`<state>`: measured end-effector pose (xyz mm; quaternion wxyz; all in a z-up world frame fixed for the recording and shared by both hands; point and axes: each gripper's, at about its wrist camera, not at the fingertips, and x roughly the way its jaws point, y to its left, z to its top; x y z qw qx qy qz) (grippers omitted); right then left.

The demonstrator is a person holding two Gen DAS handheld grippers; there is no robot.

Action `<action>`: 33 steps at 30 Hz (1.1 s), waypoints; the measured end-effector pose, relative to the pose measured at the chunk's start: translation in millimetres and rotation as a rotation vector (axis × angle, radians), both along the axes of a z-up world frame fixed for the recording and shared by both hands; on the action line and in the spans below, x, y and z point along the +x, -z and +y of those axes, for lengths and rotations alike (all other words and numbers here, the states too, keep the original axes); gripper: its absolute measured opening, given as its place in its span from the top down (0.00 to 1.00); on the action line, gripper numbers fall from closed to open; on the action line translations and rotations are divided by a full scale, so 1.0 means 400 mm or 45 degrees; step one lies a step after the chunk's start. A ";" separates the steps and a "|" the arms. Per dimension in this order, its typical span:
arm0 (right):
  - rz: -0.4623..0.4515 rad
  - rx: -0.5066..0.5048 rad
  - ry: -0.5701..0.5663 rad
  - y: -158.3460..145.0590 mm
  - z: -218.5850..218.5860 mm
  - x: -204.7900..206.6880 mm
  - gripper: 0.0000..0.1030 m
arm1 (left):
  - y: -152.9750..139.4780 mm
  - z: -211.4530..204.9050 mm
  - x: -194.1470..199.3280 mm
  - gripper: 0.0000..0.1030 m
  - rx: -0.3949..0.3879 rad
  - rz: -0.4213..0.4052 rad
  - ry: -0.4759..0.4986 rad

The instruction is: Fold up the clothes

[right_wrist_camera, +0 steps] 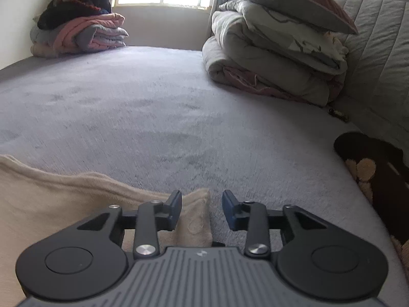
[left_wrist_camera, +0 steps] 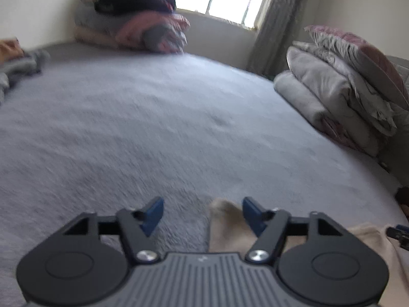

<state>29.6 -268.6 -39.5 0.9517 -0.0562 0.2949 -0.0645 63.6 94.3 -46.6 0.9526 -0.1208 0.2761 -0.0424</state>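
Note:
A beige garment [right_wrist_camera: 51,202] lies flat on the grey bed cover [right_wrist_camera: 158,107] at the near edge. One corner of the beige garment [left_wrist_camera: 227,225] sits under my left gripper [left_wrist_camera: 203,212], close to the right-hand fingertip; the jaws stand wide and press on nothing. In the right wrist view another corner of the garment lies between the blue pads of my right gripper [right_wrist_camera: 202,208], nearer the left pad [right_wrist_camera: 176,204]. Those jaws are parted, and no pad squeezes the cloth. The tip of my right gripper [left_wrist_camera: 397,232] shows at the left wrist view's right edge.
A stack of folded grey and pink quilts with a pillow [right_wrist_camera: 276,51] stands at the right by the padded headboard [right_wrist_camera: 378,58]. Folded blankets with dark clothes on top [right_wrist_camera: 79,23] sit at the far left under the window. Loose clothes [left_wrist_camera: 18,61] lie at the left edge. A dark patterned cloth [right_wrist_camera: 375,168] lies at right.

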 end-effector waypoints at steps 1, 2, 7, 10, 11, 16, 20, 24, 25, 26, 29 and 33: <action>-0.014 -0.010 -0.005 -0.011 0.006 -0.005 0.58 | -0.009 0.000 -0.011 0.28 0.006 -0.016 -0.005; -0.027 -0.019 -0.009 -0.023 0.012 -0.010 0.54 | -0.020 -0.004 -0.020 0.26 0.008 -0.036 -0.006; -0.099 0.085 -0.017 -0.079 0.029 -0.034 0.38 | -0.065 -0.044 -0.072 0.20 0.051 -0.149 0.088; -0.095 0.180 -0.053 -0.099 0.054 -0.050 0.34 | -0.079 -0.078 -0.094 0.16 0.078 -0.187 0.201; -0.091 0.201 -0.074 -0.101 0.067 -0.057 0.34 | -0.083 -0.090 -0.102 0.16 0.087 -0.199 0.240; -0.040 0.184 -0.175 -0.081 0.148 -0.083 0.30 | -0.059 -0.141 -0.109 0.15 0.112 -0.146 0.468; 0.020 0.133 -0.217 -0.043 0.185 -0.090 0.29 | -0.023 -0.175 -0.109 0.15 0.158 -0.077 0.574; 0.058 0.144 -0.186 -0.007 0.165 -0.083 0.29 | 0.036 -0.168 -0.076 0.15 0.113 0.046 0.533; 0.063 0.153 -0.175 0.001 0.156 -0.082 0.29 | 0.041 -0.163 -0.076 0.14 0.089 0.040 0.529; 0.068 0.161 -0.164 0.009 0.147 -0.080 0.29 | 0.041 -0.162 -0.078 0.14 0.077 0.036 0.534; 0.070 0.256 -0.142 0.023 0.114 -0.078 0.26 | 0.047 -0.157 -0.080 0.13 0.072 0.029 0.542; 0.065 0.287 -0.132 0.027 0.108 -0.075 0.25 | 0.050 -0.156 -0.084 0.12 0.076 0.028 0.549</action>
